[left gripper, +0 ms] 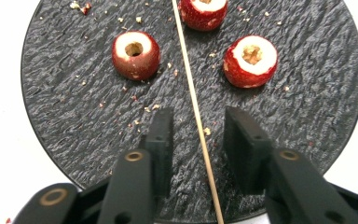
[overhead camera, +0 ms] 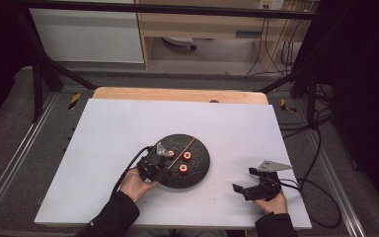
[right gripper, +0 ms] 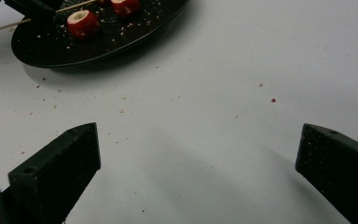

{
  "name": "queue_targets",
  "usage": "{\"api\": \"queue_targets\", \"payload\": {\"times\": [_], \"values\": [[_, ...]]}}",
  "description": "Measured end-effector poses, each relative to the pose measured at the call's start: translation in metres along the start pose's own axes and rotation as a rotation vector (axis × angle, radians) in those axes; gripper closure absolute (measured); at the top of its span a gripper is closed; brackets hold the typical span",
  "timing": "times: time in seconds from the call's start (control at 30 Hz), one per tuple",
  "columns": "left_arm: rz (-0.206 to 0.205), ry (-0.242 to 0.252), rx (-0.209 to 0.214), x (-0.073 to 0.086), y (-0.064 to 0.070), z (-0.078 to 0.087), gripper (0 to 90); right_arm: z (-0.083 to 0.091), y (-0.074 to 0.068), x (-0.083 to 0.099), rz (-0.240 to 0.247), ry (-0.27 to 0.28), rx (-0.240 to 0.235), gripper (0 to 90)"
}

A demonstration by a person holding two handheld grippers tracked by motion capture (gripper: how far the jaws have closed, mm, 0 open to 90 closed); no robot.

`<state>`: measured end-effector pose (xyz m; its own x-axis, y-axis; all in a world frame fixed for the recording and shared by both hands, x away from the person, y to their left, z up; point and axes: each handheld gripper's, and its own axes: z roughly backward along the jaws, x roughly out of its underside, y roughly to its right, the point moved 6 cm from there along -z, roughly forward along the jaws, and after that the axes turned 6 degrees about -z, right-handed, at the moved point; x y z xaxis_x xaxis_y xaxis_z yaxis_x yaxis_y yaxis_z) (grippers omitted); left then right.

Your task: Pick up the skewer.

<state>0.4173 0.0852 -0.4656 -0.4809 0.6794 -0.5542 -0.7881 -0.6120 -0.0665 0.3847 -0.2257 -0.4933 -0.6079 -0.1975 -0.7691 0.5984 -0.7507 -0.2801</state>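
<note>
Skewer flat on the black plate — lengthwise between the left claw's parted jaws, untouched.

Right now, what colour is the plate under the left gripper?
Black, rough slate-like texture; the plate shows best in the left gripper view.

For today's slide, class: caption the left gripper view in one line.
Open left gripper straddles a wooden skewer on a dark plate with three cored red fruits.

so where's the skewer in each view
high view: skewer lies aslant across the plate, by the left gripper.
left gripper view: runs from top centre to bottom, between the open jaws.
right gripper view: top left, poking off the plate's rim.
shared landmark: the dark round plate.
</note>
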Motion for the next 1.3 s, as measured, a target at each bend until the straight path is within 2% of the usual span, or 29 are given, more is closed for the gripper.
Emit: {"api": "queue_targets", "payload": {"times": [0.1,0.47,0.7,0.8,1.03,1.3], "values": [[0.0,-0.013,0.002,-0.002,0.0,-0.001,69.6,0.0,0.0,0.0,0.0,-0.002,-0.001,0.7],[-0.002,-0.071,-0.007,-0.004,0.003,-0.005,78.6,0.0,0.0,0.0,-0.002,-0.003,-0.002,0.8],[0.008,-0.081,-0.021,-0.004,0.004,-0.005,86.7,0.0,0.0,0.0,-0.005,-0.009,-0.002,0.8],[0.017,-0.081,-0.024,-0.004,0.003,-0.004,87.1,0.0,0.0,0.001,-0.003,-0.012,-0.002,0.8],[0.032,-0.049,-0.023,-0.004,0.002,0.0,87.4,0.0,0.0,0.001,-0.001,-0.009,-0.001,1.0],[0.0,0.006,-0.004,0.0,-0.001,0.011,87.5,0.0,0.0,0.0,-0.014,-0.003,0.006,1.0]]}}
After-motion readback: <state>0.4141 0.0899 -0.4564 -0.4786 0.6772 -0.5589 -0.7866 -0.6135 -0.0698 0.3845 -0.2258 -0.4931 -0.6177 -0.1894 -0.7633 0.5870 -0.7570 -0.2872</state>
